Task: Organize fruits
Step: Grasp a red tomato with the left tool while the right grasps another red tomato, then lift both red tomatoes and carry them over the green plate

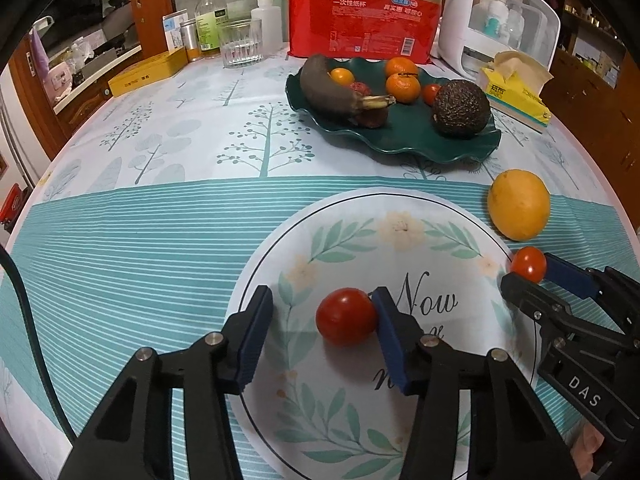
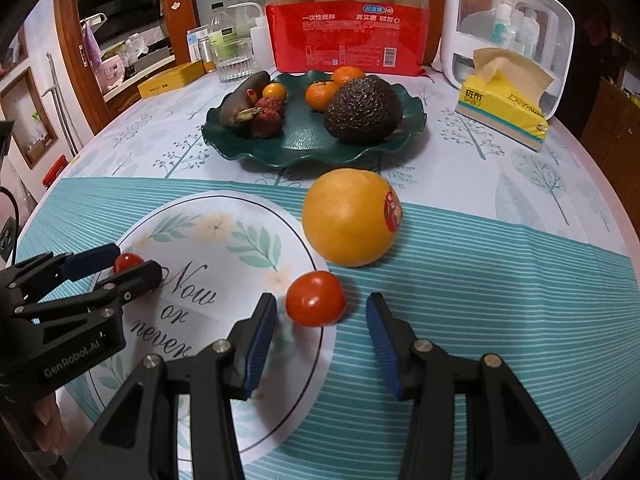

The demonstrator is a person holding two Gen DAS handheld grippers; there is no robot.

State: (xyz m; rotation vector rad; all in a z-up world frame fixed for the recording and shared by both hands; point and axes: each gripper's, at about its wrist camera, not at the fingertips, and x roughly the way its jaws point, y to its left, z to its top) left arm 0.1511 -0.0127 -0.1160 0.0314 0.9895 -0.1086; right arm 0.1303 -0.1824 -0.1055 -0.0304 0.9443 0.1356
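In the left wrist view, a red cherry tomato [image 1: 346,316] lies on the white "Now or never" mat [image 1: 400,248] between the fingers of my left gripper [image 1: 322,298]. It touches the right pad, and a gap remains at the left pad. A second cherry tomato [image 2: 316,298] sits at the mat's edge between the tips of my right gripper [image 2: 320,300], with a gap on both sides. A large orange [image 2: 350,216] rests just beyond it. The green wavy plate [image 2: 280,160] farther back holds a dark banana, tangerines, lychees and a dark rough-skinned fruit.
Behind the plate stand a red pack of paper cups [image 2: 348,36], a glass [image 2: 236,60], bottles and a white storage box [image 2: 508,20]. A yellow tissue box [image 2: 504,108] sits at the right, and a flat yellow box [image 2: 172,80] lies at the back left.
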